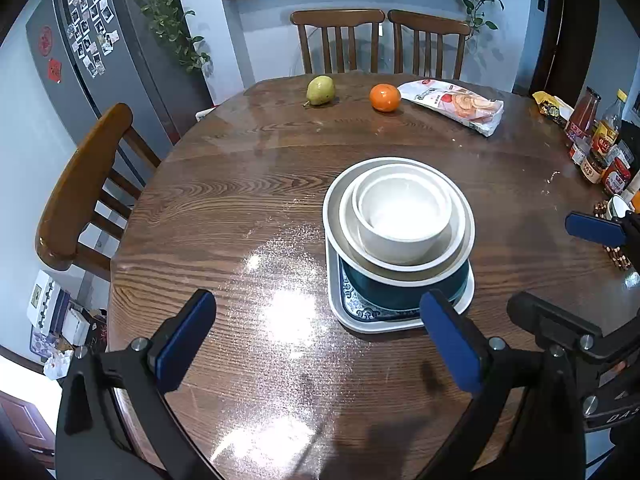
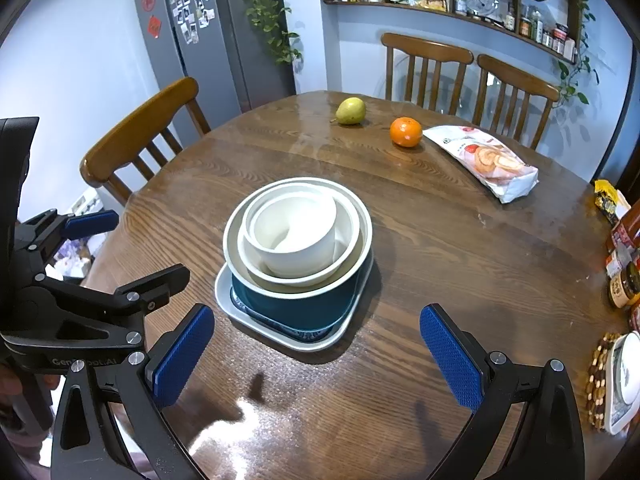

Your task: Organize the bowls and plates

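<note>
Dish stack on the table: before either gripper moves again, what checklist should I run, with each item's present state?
1. Small white bowl nested inside the wider bowl: ok.
2. Teal bowl sits on the square plate: ok.
3. Stack centred on the plate: not ok, it sits toward one side.
4. Left gripper open, holding nothing: ok.
5. Right gripper open, holding nothing: ok.
6. Pear and orange apart from the stack: ok.
</note>
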The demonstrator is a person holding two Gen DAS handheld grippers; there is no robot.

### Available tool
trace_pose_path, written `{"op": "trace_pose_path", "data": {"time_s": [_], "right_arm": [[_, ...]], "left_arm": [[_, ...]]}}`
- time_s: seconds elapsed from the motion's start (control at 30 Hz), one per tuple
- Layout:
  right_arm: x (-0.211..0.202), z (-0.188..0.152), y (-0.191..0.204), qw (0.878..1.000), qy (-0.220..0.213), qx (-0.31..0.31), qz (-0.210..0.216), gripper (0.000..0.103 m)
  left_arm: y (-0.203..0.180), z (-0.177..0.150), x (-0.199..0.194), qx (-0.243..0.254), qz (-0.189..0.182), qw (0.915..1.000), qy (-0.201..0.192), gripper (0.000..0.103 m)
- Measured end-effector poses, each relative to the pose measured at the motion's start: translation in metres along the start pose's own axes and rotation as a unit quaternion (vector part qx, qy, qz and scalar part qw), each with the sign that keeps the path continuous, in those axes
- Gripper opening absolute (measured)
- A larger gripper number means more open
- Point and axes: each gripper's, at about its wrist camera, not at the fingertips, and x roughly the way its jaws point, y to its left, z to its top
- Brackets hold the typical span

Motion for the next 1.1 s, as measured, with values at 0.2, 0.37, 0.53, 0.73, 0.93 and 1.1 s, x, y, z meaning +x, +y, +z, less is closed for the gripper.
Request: {"op": "trace_pose_path", "data": {"time_s": [0.2, 0.37, 0.53, 0.73, 0.93, 1.1], "right_arm": [[0.0007, 0.0004, -0.0001, 1.0, 0.0, 0.0, 0.0, 0.103], [0.0009, 0.0008, -0.0001, 1.0, 0.001, 0.0, 0.0, 0.103], [0.0009, 0.0012, 0.0001, 1.0, 0.001, 0.0, -0.001, 0.103], [0.0025, 0.0022, -0.0001, 1.0, 0.001, 0.0, 0.0, 0.103], [0.0033, 0.0029, -0.0001, 1.0, 0.001, -0.001, 0.001, 0.103], [0.0053, 0.0048, 0.0, 1.0, 0.002, -0.002, 0.001, 0.103]], "left_arm": [[-0.0002, 0.002, 0.0031, 0.001, -0.001, 1.0, 0.001, 0.102], [0.0003, 0.0028, 0.0041, 0.002, -0.001, 1.0, 0.001, 0.102], [0.0003, 0.0043, 0.0061, 0.003, -0.002, 1.0, 0.002, 0.102], [0.0002, 0.0048, 0.0071, 0.003, 0.0, 1.0, 0.002, 0.102], [0.0019, 0.0047, 0.0085, 0.003, 0.001, 1.0, 0.004, 0.102], [0.004, 0.004, 0.01, 0.002, 0.002, 1.0, 0.005, 0.102]]}}
